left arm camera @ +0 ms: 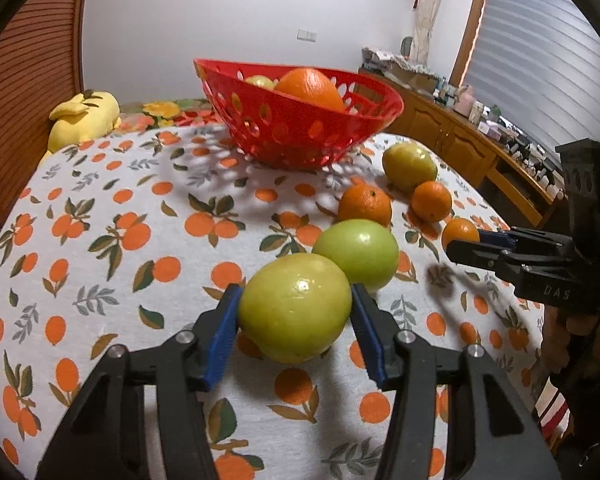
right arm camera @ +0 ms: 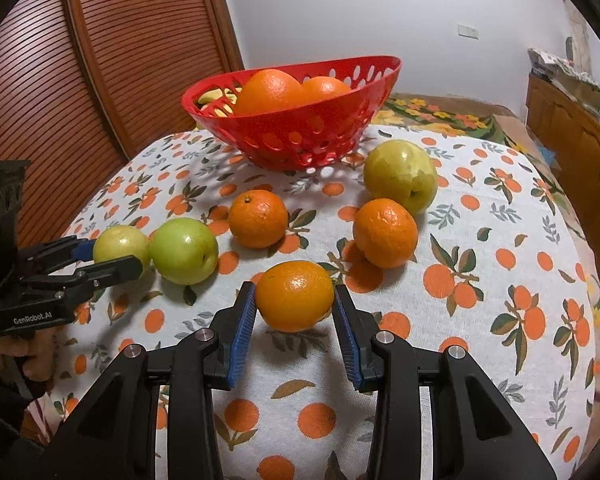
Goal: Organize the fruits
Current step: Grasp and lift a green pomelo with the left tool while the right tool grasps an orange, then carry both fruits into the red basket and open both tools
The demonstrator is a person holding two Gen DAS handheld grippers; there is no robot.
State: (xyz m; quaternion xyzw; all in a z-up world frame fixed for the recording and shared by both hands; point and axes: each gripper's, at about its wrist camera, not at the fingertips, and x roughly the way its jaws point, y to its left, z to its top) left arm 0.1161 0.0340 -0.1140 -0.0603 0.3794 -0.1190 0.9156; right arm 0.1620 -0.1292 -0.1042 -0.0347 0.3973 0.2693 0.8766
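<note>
Left gripper [left arm camera: 296, 312]: your blue pads bracket a yellow-green apple [left arm camera: 295, 307] on both sides. The pads look touching or all but touching its skin, so I judge it clamped. The apple seems at or just above the cloth; whether it has left the surface, I cannot tell.

Right gripper [right arm camera: 295, 300]: your pads sit either side of a small orange [right arm camera: 295, 296], close against it. I judge this a grip too. The shadow under it hints that it is slightly raised, though that is not certain.

Just beyond the left gripper: a brighter green apple [left arm camera: 356, 254] touches, or nearly touches, the one you hold.

Further out on the tablecloth [right arm camera: 500, 320]: two more oranges, one mid-table [right arm camera: 258, 219] and one to its right [right arm camera: 385, 233], and a pale yellow-green apple [right arm camera: 400, 176] just behind the right one and near the basket.

Red basket [right arm camera: 320, 128]: at the far side of the table, well apart from both grippers. It already holds at least two oranges [right arm camera: 270, 92], plus something yellowish at its left end [right arm camera: 216, 98] that is too hidden to name.

Done so far: a few fruits are in the basket, assuming that is where they go.

Left to do: six fruits are still outside it, counting the two in your grippers. You look less than halfway through.

Next, as I judge it: carry both held fruits to the basket, then return for the other four.
</note>
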